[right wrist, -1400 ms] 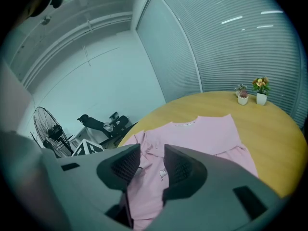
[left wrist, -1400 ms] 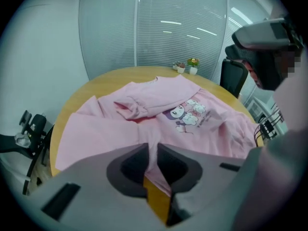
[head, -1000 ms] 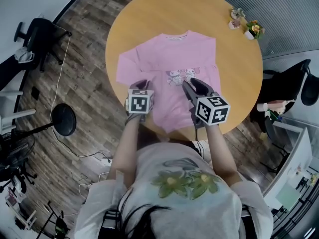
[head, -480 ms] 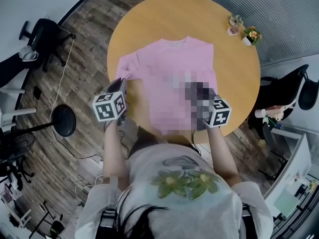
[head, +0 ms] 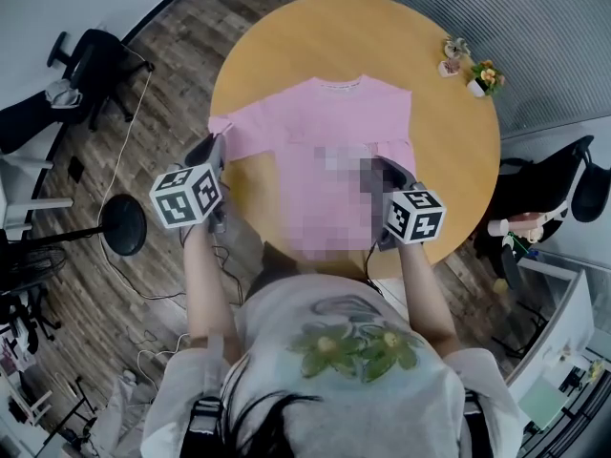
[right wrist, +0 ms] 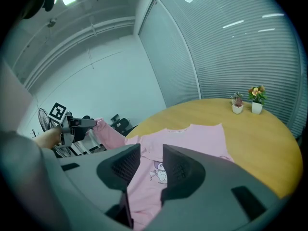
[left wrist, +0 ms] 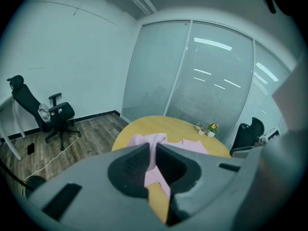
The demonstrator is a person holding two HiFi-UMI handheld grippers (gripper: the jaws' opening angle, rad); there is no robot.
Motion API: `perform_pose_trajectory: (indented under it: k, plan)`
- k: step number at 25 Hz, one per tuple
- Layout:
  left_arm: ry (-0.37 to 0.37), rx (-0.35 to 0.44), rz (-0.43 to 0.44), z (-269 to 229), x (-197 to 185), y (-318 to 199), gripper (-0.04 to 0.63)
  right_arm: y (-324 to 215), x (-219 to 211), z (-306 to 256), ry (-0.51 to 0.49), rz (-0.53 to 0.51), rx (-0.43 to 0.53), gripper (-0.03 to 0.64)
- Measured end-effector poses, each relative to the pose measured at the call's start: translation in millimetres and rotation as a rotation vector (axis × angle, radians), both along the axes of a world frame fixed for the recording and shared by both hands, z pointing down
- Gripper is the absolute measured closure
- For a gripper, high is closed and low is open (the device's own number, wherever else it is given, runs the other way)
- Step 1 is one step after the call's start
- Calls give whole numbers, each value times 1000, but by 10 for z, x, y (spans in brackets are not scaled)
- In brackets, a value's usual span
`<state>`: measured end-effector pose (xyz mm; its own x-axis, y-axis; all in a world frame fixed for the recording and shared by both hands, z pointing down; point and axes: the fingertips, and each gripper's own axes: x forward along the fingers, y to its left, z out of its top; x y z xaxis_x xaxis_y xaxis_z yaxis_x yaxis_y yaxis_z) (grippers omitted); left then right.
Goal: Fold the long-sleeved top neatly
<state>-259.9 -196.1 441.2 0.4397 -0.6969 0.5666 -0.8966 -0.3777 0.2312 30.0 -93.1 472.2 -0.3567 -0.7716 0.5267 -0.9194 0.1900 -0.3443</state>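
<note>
**Pink long-sleeved fabric top (head: 334, 127) spread on round wooden table (head: 286, 36)**

The left gripper (head: 216, 144) is clenched on the top's left sleeve (left wrist: 151, 139), holding it up at the table's left edge (the fabric is pinched between nearly closed jaws). The right gripper (head: 380, 168) hangs over the top's front by the printed cartoon figure (right wrist: 158, 171), jaws apart, grasping nothing.

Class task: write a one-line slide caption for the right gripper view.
Jaws apart, the right gripper faces the pink top on a round table; the left gripper holds one sleeve up.
</note>
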Motion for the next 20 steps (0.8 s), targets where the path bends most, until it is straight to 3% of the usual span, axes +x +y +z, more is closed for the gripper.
perform_pose_trajectory:
  k: [11,20]
  plan:
    - [31,134,119,-750,794,-66,551,129,326,-12,-15,26,5,463]
    - [37,174,223,-979,1717,-92,551,255,769,-8,-20,51,5,463]
